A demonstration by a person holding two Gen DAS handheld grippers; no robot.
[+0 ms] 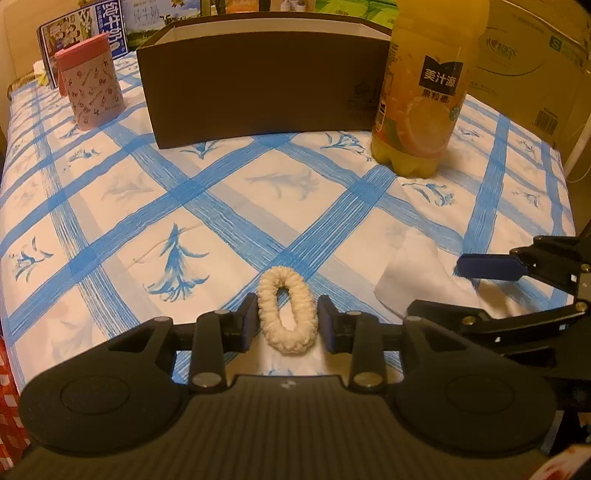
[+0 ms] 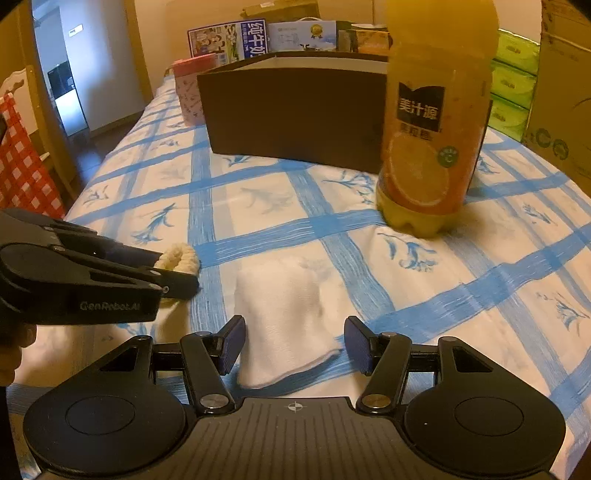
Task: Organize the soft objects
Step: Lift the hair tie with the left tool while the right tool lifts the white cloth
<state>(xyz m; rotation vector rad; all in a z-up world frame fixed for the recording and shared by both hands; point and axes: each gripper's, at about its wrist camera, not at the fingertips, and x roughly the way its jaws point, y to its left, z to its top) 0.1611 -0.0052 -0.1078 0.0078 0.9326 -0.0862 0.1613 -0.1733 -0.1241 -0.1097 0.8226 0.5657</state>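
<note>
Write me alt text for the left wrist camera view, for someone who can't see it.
The left gripper hangs with open jaws on either side of a cream braided fabric ring lying on a blue-and-white checked tablecloth. To its right, the right gripper reaches over a folded white cloth. Behind stand a brown cardboard box, an orange juice bottle and a pink patterned cup.

A big brown box (image 1: 258, 88) stands on the blue and white cloth (image 1: 110, 206). A bottle (image 1: 421, 92) of orange juice stands just beside the box's right end. A pink tin (image 1: 90, 83) stands near the box's left end. Milk cartons (image 1: 110, 22) stand behind the tin. Green packs (image 2: 513, 85) are stacked far back on the right.
</note>
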